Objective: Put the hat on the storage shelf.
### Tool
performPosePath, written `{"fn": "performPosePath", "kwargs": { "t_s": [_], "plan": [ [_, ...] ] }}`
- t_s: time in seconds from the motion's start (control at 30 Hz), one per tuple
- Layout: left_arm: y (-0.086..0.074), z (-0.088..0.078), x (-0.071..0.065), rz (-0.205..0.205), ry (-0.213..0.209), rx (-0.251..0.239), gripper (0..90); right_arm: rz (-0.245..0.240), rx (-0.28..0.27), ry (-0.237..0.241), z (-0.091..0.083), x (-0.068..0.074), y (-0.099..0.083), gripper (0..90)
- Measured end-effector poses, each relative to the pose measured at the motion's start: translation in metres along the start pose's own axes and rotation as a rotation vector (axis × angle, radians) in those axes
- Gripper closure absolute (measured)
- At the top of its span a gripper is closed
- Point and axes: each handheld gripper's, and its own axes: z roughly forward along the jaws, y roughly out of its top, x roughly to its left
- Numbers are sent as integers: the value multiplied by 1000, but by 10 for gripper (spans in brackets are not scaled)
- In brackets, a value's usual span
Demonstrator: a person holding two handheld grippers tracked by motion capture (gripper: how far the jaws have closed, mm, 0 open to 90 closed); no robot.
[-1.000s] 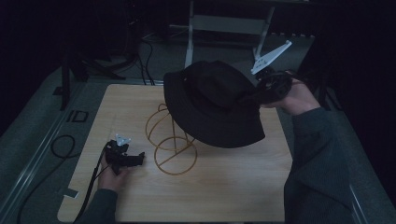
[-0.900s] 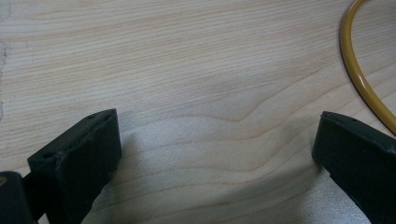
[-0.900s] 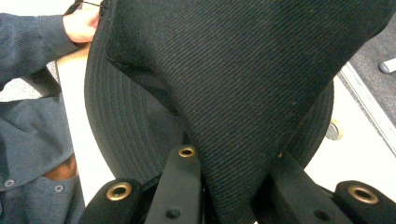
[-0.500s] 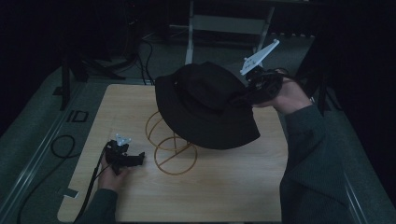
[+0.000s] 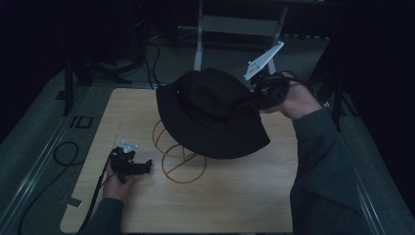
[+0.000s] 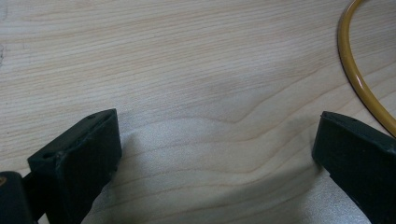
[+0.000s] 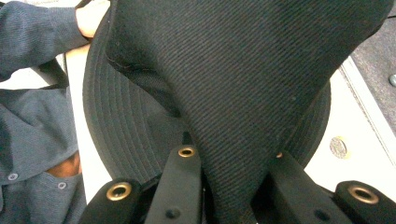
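Right gripper (image 5: pixel 257 95) clamped on a fold of the black hat (image 5: pixel 213 112), crown cloth pinched between its jaws, held up over the yellow wire stand (image 5: pixel 171 152). Left gripper (image 5: pixel 142 166) rests low on the desk (image 5: pixel 220 200), jaws wide apart, empty, just beside the stand's base ring.

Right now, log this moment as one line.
right gripper: shut on black hat, held above yellow wire stand | left gripper: open, on table beside stand

Black hat (image 5: pixel 210 115), yellow wire stand (image 5: pixel 176 156)
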Motion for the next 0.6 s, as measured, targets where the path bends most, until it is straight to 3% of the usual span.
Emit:
{"fn": "performPosePath", "kwargs": {
  "t_s": [0.6],
  "plan": [
    [1, 1, -1, 6, -4, 0, 15, -24, 28, 12, 12, 4, 16, 851]
  ]
}}
